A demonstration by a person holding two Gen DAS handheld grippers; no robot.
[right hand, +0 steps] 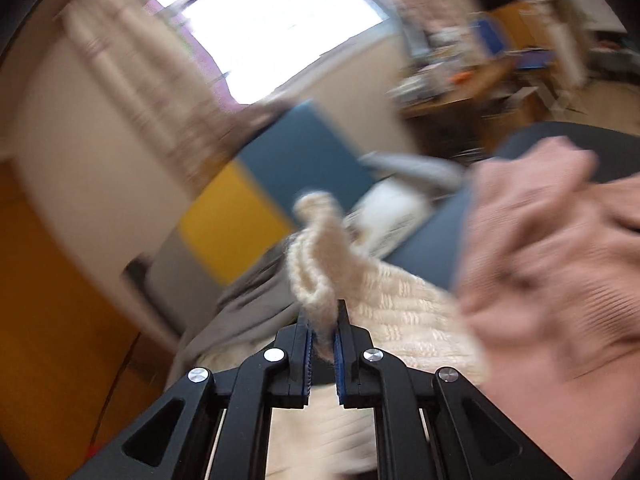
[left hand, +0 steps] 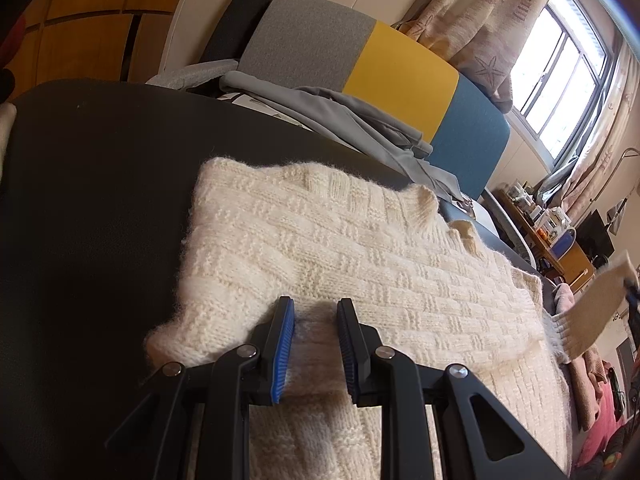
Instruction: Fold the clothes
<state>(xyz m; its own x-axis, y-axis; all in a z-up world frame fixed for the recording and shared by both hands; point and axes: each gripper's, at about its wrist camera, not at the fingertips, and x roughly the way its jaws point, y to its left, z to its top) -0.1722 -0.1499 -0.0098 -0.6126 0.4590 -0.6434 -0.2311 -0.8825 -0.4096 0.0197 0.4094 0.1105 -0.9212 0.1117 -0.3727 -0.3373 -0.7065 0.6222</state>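
Right wrist view shows your right gripper (right hand: 323, 320) with jaws pinching the sweater (left hand: 340, 248) sleeve, which lies sideways toward your left gripper (left hand: 316, 312), whose jaws sit part open around a fold of the knit.

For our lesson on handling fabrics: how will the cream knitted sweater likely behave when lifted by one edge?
Probably floppy: the cream knitted sweater droops where the right gripper lifts its sleeve. Its fuzzy knit likely grips rather than slips. It looks bulky, probably light.

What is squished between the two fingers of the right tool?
A fluffy bit of the cream knitted sweater sits pinched between the right tool's fingers. The right wrist view shows it, though blurred.
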